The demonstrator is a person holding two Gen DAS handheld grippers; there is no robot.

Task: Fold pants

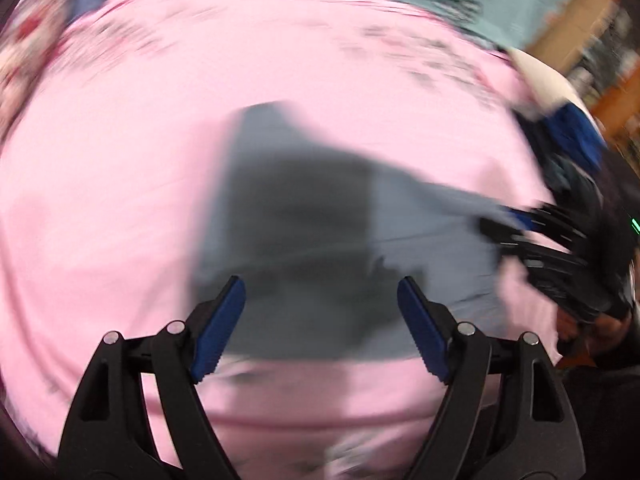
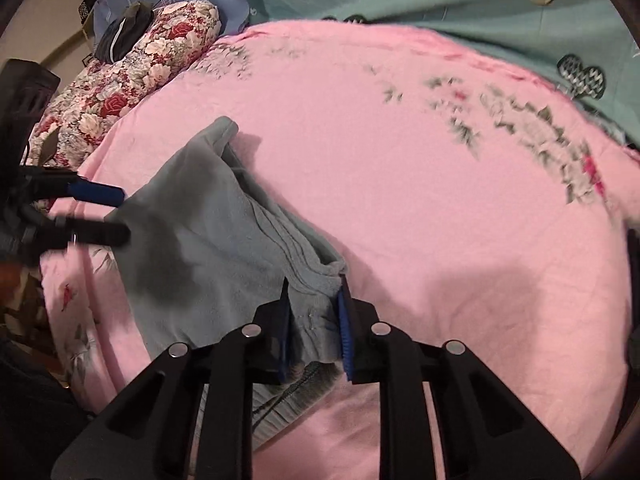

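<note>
Grey-blue pants (image 2: pixel 208 240) lie folded on a pink floral bedsheet (image 2: pixel 420 208); they also show, blurred, in the left wrist view (image 1: pixel 304 240). My right gripper (image 2: pixel 314 312) is shut on the pants' waistband end, with fabric bunched between its blue pads. My left gripper (image 1: pixel 320 304) is open and empty, hovering above the pants' near edge. It appears at the left of the right wrist view (image 2: pixel 120 216), jaws apart beside the pants' left edge. The right gripper shows blurred at the right of the left wrist view (image 1: pixel 520 232).
A red-and-white floral pillow (image 2: pixel 132 76) lies at the bed's far left with a dark item on it. A teal patterned sheet (image 2: pixel 460 4) covers the far side. Wooden furniture (image 1: pixel 576 28) stands beyond the bed.
</note>
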